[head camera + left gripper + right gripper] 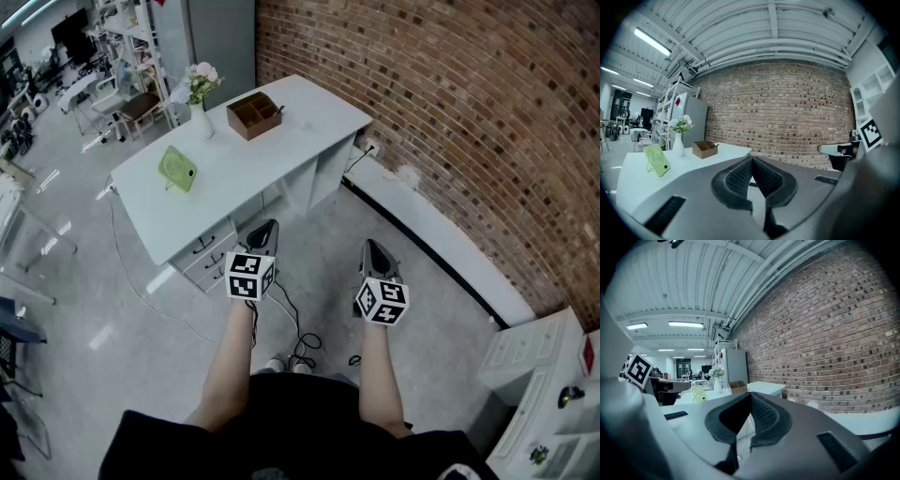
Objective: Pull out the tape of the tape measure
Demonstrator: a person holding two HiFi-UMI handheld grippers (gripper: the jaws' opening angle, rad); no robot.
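- Tape measure: you can't pick it out in any view. If it is on the white table (pixel 309 112), it may lie in the wooden box (pixel 253 116), whose contents don't show.
- Your left gripper (pixel 265 227) and right gripper (pixel 374 247) both hang over the floor, well short of the table, jaws pressed together on nothing.
- Reach in with the jaws closed like this and you'd likely shove things. The vase (pixel 201 120) near the box could tip.
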